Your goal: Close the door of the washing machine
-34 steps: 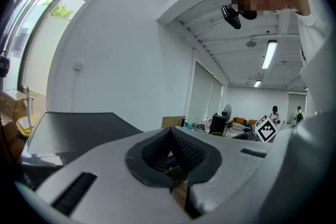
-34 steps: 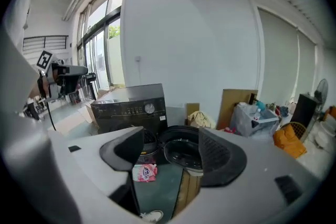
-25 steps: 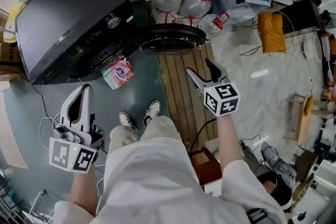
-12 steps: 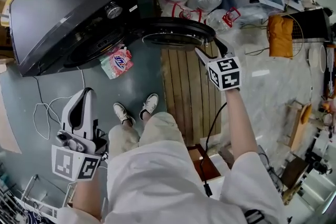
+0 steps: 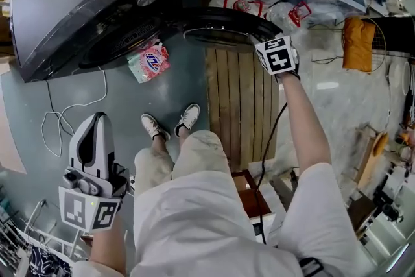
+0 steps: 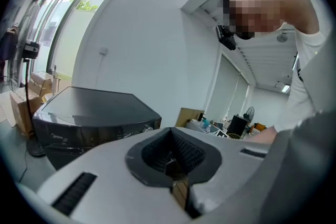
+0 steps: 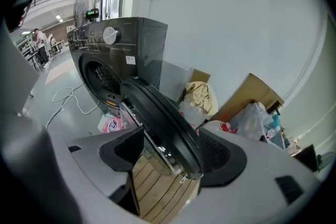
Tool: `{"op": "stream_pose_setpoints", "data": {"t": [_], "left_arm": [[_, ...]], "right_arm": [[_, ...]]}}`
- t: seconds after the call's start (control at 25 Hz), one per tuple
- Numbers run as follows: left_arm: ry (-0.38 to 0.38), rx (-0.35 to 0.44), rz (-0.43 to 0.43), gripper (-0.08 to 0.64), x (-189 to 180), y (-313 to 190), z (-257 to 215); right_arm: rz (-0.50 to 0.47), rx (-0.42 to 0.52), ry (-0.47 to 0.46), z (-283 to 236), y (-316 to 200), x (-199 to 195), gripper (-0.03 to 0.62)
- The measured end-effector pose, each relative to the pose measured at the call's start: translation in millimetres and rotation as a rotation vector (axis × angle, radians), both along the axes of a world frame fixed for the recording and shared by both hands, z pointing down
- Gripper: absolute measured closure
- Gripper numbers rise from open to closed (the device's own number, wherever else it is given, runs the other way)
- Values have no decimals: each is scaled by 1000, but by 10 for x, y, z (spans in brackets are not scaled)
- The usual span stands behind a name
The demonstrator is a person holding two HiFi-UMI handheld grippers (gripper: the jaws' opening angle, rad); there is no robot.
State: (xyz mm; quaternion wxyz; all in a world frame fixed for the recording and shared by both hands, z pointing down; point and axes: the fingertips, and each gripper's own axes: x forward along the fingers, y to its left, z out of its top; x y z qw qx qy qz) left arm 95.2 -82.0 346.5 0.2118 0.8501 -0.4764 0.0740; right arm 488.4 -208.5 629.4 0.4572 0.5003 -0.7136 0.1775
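Right gripper [image 7: 169,161] reaches the open washing machine door [image 7: 157,115], its jaws apart on either side of the door's rim.
The door stands swung out from the dark washing machine [image 5: 84,3]. The closing step is beginning; the next move is probably a push toward the drum. The left gripper [image 6: 172,164], jaws together and empty, hangs low.

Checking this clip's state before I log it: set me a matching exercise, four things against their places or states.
Things:
1. washing machine door
2. left gripper
3. pink packet
4. right gripper

States or places:
A. shut, holding nothing
B. lying on the floor
C. swung wide open
D. jaws apart, astride the door's edge

Pairs: 1-C; 2-A; 3-B; 4-D
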Motion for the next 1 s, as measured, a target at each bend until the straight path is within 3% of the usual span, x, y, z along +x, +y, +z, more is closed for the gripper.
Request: {"op": "stream_pose_setpoints", "data": {"t": [0.36, 1.0], "left_arm": [[-24, -31, -14, 556, -35, 60, 127], [-39, -42, -46, 555, -144, 117, 127]], "right_arm": [[-102, -110, 121, 338, -127, 160, 290], [-167, -260, 192, 604, -156, 300, 281]]}}
